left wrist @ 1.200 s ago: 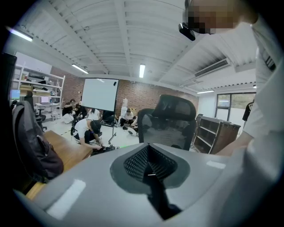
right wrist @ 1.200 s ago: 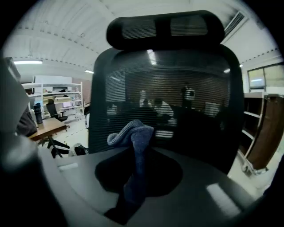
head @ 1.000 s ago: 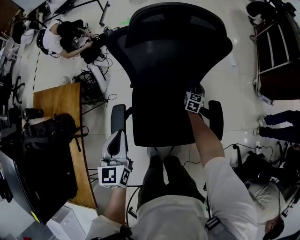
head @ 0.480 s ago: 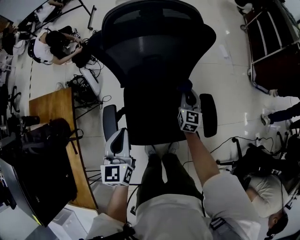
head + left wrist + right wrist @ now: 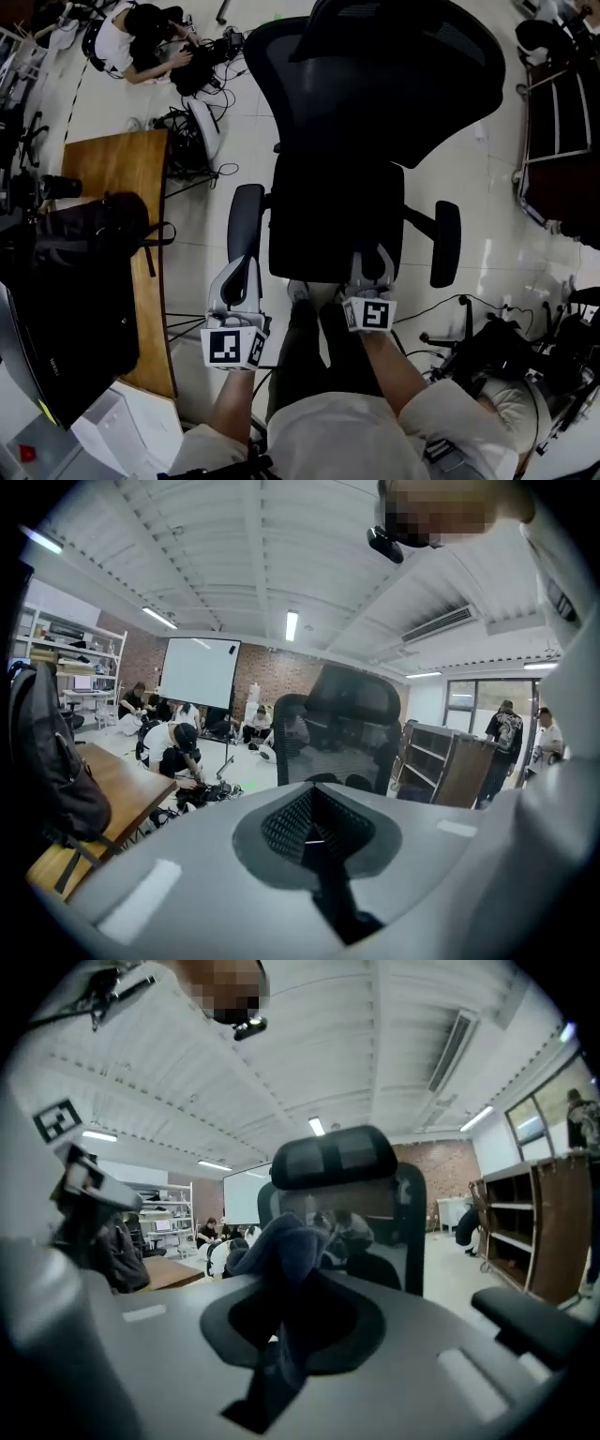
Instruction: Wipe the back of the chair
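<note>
The black office chair stands before me, its mesh back [image 5: 394, 94] at the top of the head view and its seat [image 5: 328, 216] in the middle. My right gripper [image 5: 371, 257] is at the seat's front edge, shut on a dark blue cloth [image 5: 279, 1246] that bunches up out of the jaws. In the right gripper view the chair back [image 5: 370, 1218] and headrest [image 5: 337, 1162] rise ahead of it. My left gripper [image 5: 238, 268] hangs beside the left armrest [image 5: 246, 217], shut with nothing in it. From the left gripper view the chair back [image 5: 349, 728] shows beyond the jaws.
A wooden desk [image 5: 117, 187] carrying a black backpack [image 5: 84, 281] stands close on the left. People sit on the floor [image 5: 141, 37] at the far left among cables [image 5: 192, 141]. A dark shelf cart [image 5: 562, 131] is at the right, more gear [image 5: 506, 361] at the lower right.
My right gripper has drawn back with the cloth from the right side of the chair back to the seat's front edge. The left gripper has stayed by the left armrest.
</note>
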Demonstrator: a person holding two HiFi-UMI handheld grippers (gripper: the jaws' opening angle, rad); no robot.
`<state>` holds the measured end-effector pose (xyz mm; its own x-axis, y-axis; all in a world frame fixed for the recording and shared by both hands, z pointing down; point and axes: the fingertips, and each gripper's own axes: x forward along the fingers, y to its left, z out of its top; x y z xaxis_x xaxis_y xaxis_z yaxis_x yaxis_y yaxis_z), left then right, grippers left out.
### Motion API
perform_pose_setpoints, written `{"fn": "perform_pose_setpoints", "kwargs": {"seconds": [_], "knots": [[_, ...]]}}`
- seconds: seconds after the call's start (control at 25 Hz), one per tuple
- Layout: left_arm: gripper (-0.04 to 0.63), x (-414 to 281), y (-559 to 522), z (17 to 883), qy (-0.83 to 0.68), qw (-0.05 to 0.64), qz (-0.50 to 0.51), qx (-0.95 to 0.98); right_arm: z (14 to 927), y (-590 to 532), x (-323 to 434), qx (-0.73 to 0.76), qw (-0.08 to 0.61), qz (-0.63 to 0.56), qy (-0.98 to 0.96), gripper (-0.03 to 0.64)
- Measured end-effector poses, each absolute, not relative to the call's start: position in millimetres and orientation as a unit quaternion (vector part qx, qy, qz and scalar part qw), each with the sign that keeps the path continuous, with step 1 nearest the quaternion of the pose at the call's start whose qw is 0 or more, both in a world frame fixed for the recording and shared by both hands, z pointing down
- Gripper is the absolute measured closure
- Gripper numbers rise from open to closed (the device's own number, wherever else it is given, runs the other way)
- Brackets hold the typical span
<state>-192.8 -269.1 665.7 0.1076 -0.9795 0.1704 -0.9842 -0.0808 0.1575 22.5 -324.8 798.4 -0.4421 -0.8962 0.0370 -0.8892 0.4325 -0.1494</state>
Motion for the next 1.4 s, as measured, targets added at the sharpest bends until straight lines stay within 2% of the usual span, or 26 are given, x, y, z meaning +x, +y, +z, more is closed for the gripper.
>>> {"fn": "perform_pose_setpoints", "kwargs": {"seconds": [0.12, 0.32, 0.44, 0.6, 0.76, 1.0, 1.08, 1.2, 1.4], "knots": [[0.529, -206, -263, 677, -0.675, 0.115, 0.013, 0.729, 898, -398, -47, -0.516, -0.011, -0.101, 0.851, 0.571], [0.529, -213, -253, 701, -0.684, 0.128, 0.030, 0.718, 1002, -498, -134, -0.486, -0.078, -0.146, 0.858, 0.572], [0.529, -228, -242, 714, -0.692, 0.136, 0.041, 0.708, 1013, -516, -166, -0.464, -0.098, -0.140, 0.869, 0.572], [0.529, -234, -241, 719, -0.694, 0.134, 0.043, 0.706, 1028, -522, -167, -0.462, -0.117, -0.136, 0.869, 0.572], [0.529, -224, -249, 715, -0.684, 0.129, 0.037, 0.717, 1064, -523, -94, -0.505, -0.142, -0.153, 0.838, 0.572], [0.529, -177, -260, 722, -0.656, 0.127, 0.042, 0.742, 1097, -543, 138, -0.645, -0.152, -0.212, 0.719, 0.572], [0.529, -162, -262, 731, -0.646, 0.129, 0.044, 0.751, 1104, -542, 191, -0.670, -0.157, -0.215, 0.693, 0.572], [0.529, -141, -263, 746, -0.628, 0.133, 0.046, 0.765, 1112, -535, 220, -0.682, -0.158, -0.216, 0.680, 0.572], [0.529, -110, -272, 721, -0.616, 0.126, 0.044, 0.776, 1068, -532, 211, -0.666, -0.140, -0.204, 0.704, 0.572]]}}
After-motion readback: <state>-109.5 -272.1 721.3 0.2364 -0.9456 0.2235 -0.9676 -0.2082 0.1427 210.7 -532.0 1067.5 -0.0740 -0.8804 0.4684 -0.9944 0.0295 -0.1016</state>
